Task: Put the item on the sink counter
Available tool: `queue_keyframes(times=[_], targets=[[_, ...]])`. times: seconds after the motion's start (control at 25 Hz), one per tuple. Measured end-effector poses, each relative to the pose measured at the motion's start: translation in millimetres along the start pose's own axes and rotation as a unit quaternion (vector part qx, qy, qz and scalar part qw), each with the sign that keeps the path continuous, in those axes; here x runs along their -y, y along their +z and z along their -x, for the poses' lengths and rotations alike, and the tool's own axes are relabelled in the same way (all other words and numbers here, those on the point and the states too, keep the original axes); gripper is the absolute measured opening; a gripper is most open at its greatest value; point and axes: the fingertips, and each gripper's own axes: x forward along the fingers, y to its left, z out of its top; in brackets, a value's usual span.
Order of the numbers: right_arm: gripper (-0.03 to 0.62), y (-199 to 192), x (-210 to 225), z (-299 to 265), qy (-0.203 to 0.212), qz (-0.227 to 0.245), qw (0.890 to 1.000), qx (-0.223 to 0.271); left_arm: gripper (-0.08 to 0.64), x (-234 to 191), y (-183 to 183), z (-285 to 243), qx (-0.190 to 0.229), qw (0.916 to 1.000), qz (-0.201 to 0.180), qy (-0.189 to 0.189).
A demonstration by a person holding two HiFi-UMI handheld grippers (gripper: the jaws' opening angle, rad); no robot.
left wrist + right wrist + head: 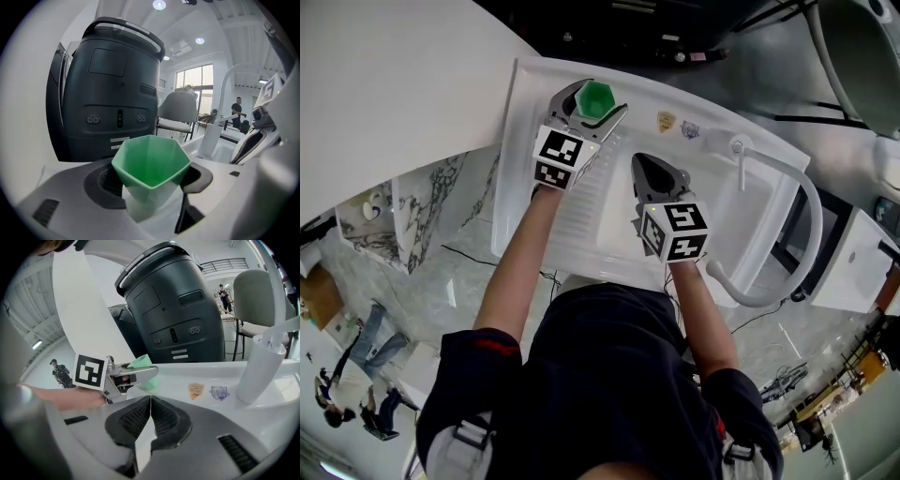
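My left gripper (589, 105) stands wide apart with its pads clamped on the sides of the green cup (151, 161), which sits upright between them, mouth up and empty. I hold the cup low over the back left corner of the white desk (712, 122) around the sink basin (614, 230), close to the wall; I cannot tell whether its base touches the surface. In the left gripper view a tall dark machine (108, 84) rises right behind the cup. My right gripper (150, 420) has its jaws pressed together with nothing between them, and it hangs over the basin, beside the left gripper and apart from it. The white curved faucet (787, 187) stands to its right, and two small stickers (206, 391) lie on the desk ahead of it
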Motion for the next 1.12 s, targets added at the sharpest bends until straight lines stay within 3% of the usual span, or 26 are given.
queue_keyframes(times=[0.4,1.12], targets=[[0.034,-3.1,1.7,-0.5,-0.002,-0.003,1.0,-0.004,0.316,1.8,1.4,-4.7,0.0,0.9995,-0.028,0.011],[0.034,-3.6,-1.6,-2.2,0.004,-0.002,1.0,-0.008,0.344,2.4,6.9,-2.7,0.012,0.9994,-0.027,0.015]])
